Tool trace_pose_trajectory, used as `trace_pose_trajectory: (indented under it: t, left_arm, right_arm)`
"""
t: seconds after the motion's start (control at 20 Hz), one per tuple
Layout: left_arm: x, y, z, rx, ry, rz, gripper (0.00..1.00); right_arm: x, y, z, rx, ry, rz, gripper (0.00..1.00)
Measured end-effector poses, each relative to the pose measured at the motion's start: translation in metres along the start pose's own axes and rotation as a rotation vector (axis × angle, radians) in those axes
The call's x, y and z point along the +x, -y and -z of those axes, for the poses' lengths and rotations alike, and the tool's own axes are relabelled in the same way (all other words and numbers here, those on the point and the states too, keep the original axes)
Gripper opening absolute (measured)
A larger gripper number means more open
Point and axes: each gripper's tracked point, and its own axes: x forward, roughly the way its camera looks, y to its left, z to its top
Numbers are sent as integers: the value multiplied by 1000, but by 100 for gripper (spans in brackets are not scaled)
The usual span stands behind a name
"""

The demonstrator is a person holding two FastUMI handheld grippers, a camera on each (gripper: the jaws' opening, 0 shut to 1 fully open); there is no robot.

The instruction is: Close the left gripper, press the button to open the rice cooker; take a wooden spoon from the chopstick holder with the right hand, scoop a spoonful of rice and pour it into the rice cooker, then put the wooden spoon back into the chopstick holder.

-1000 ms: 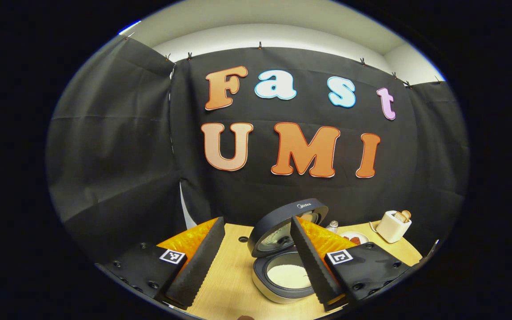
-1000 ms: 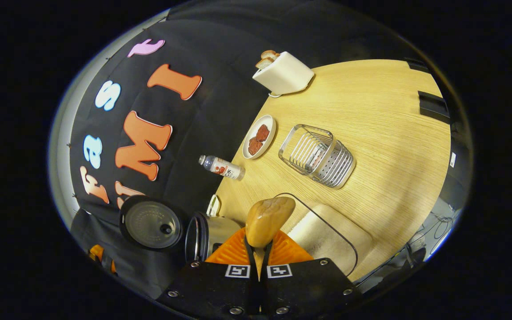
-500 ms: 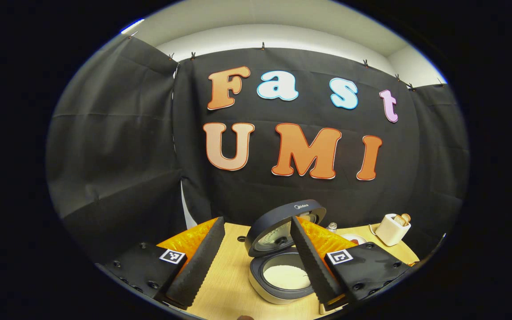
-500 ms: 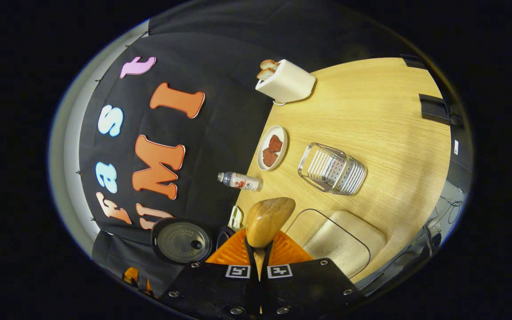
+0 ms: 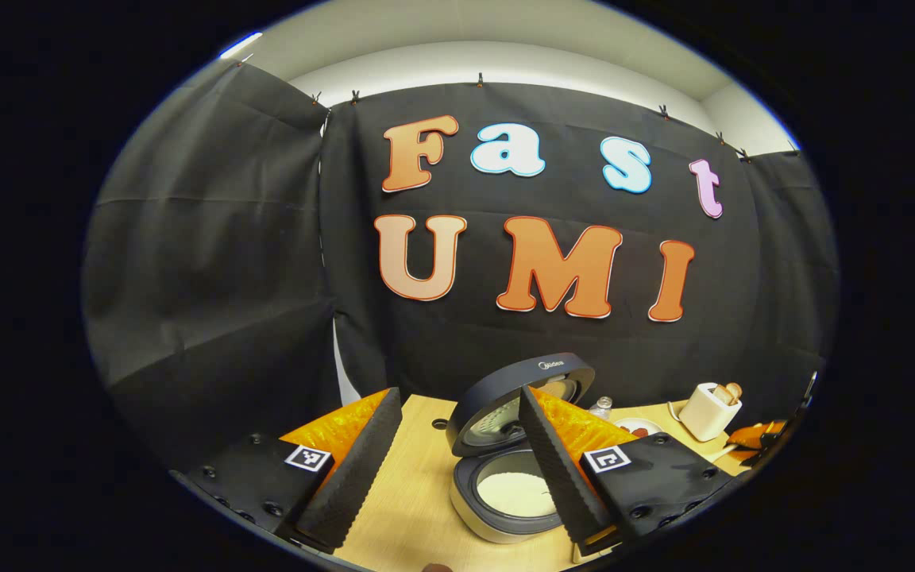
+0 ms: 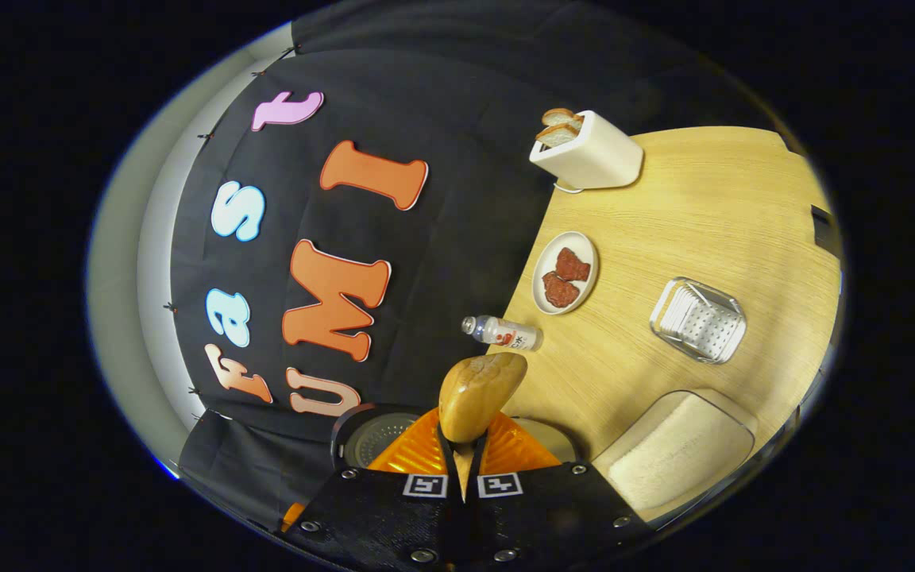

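Right claw (image 6: 461, 469) swung wooden spoon (image 6: 477, 396) over rice cooker (image 6: 370, 435).

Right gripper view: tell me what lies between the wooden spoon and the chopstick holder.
In the right gripper view, bare tabletop lies between the wooden spoon and the chopstick holder. The small bottle lies just off that line, nearer the spoon.

Plate (image 6: 565, 272) between toaster (image 6: 588, 151) and bottle (image 6: 503, 332)
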Motion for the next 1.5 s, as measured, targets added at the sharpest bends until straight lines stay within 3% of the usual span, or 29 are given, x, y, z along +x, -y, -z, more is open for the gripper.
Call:
trace_pose_trajectory:
  t: [0.2,0.6,1.5]
  left_arm:
    - [6,-5,10,-21,-16,-11,100]
    - [13,-24,15,-16,-29,-41,100]
    - [27,-61,23,-33,-46,-44,100]
  right_arm:
    - [32,-40,15,-8,-39,-41,0]
    - [94,-81,54,-239,-61,-41,0]
    - [122,-103,75,-645,40,-24,0]
